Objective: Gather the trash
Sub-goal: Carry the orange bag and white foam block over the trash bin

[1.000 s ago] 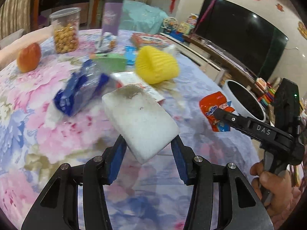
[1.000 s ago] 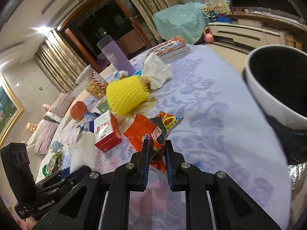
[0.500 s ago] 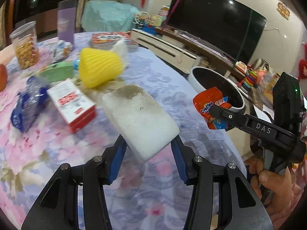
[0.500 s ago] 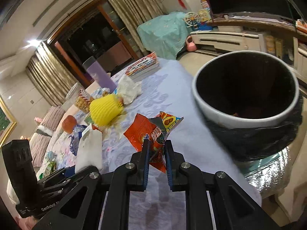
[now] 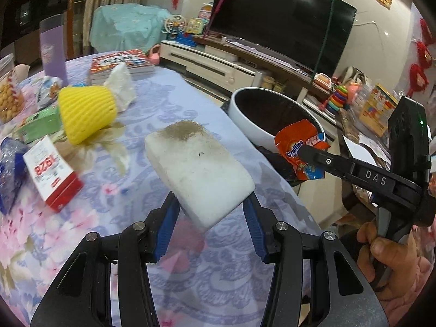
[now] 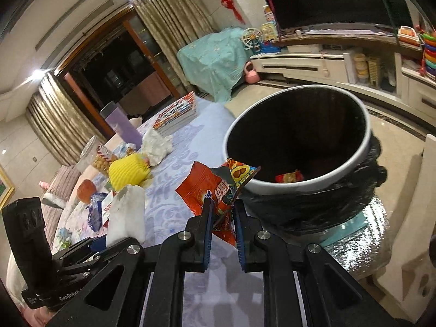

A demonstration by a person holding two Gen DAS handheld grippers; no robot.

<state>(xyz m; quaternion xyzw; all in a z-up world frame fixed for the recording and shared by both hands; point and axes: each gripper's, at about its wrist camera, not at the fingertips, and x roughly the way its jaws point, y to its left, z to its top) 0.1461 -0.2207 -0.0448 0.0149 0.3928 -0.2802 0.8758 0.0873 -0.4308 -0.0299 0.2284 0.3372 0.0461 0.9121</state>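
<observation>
Both loads have swung toward the bin (image 6: 362, 147); right hand-held gripper (image 6: 222, 215) clenches wrapper (image 6: 209, 188), left hand-held gripper (image 5: 211, 212) clenches foam block (image 5: 199, 169): clear the rim before releasing.

A home living room: big television (image 5: 283, 19) on the far wall, toys (image 5: 338, 99), a flowered tablecloth (image 5: 174, 100).

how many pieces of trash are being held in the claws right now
2. A white foam block sits in the left claw, and an orange Ovaltine wrapper is pinched in the right claw beside the bin.
</observation>
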